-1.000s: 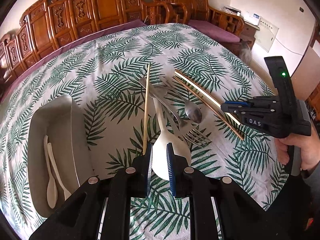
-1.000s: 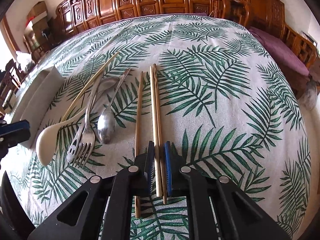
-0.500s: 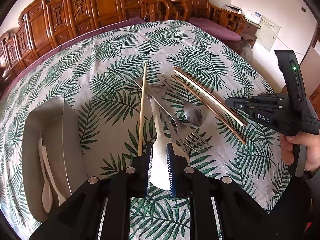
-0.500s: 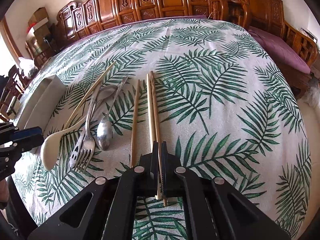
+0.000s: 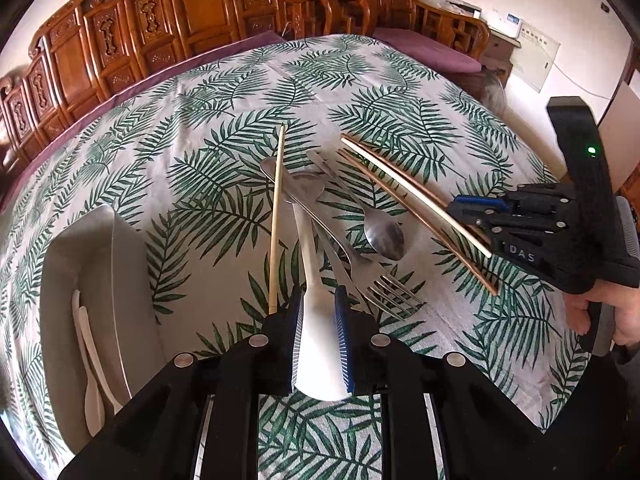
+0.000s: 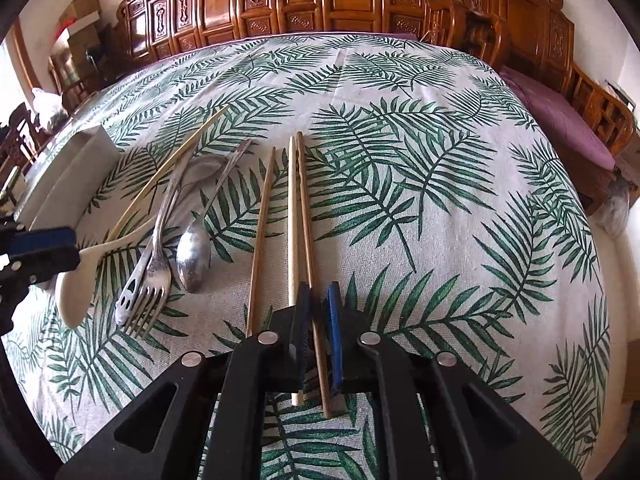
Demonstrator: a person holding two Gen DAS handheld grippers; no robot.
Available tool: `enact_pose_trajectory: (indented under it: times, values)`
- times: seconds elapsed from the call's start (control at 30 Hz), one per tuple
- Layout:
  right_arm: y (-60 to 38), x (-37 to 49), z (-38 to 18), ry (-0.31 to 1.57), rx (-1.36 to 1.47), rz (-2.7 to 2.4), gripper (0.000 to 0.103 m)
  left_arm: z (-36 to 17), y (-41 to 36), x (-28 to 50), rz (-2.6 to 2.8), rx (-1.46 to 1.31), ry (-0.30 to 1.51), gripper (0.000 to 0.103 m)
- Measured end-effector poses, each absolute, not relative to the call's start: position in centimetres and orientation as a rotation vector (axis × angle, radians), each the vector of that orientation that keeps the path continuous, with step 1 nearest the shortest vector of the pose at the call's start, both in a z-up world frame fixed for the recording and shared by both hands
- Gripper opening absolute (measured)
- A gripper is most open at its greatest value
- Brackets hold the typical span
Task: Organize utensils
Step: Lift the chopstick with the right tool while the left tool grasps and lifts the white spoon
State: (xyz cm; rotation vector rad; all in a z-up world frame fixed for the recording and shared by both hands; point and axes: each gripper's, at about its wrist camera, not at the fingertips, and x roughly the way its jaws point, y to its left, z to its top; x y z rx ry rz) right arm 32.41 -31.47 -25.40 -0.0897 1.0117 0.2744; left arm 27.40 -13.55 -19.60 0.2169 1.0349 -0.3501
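Chopsticks [image 6: 301, 216] now pinched in right tool [image 6: 318, 308], previously just straddled.

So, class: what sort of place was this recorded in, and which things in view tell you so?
Most likely a home dining or sitting room: a table under a palm-leaf tablecloth, carved wooden chairs ranged along the wall behind it, and cutlery such as a metal fork and chopsticks laid out on the cloth.

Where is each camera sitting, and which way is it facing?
Left wrist: rides the left gripper, faces down-table over the gripped white spoon; right gripper and hand show.
Right wrist: rides the right gripper, faces along the gripped brown chopstick; left gripper shows.
Shared: fork, white spoon, both grippers.
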Motion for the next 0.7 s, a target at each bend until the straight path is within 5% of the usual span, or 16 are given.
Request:
enact_pose_trajectory:
  times: [0.7]
  values:
    - [-32.7, 32.6, -25.4, 1.016, -0.067, 0.261, 0.006, -23.0, -15.5, 30.9, -0.314, 0.272, 1.183, 0.021]
